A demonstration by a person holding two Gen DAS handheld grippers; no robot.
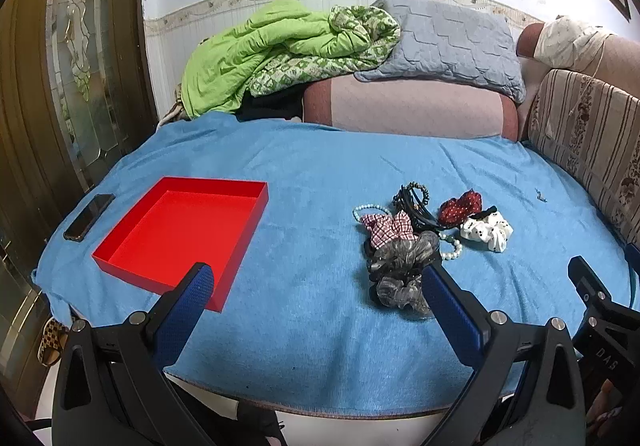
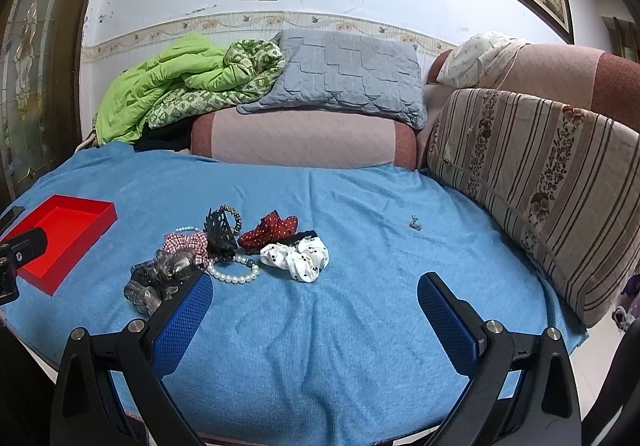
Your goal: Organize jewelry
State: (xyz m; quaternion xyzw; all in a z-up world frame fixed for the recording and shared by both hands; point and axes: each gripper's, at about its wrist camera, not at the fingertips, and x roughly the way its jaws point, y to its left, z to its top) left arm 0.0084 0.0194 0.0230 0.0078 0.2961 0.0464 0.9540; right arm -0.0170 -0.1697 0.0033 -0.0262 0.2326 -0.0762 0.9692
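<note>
since both tongs, left gripper (image 1: pixel 316 286) and right gripper (image 2: pixel 316 296), gape empty, pinch the grey scrunchie (image 1: pixel 402 266) ahead squarely, then carry it to the red tray (image 1: pixel 180 234).

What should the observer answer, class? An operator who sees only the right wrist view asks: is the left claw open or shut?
Observer: Open. The left claw has its fingers wide apart with nothing between them.
Operator: That claw's body hides part of the red tray from me. Is anything in it?
Observer: No. The red tray shows only bare floor.
Operator: What is the dark sliver left of the tray?
Observer: A phone, lying flat on the blue cloth, beside the tray and not touching it.
</note>
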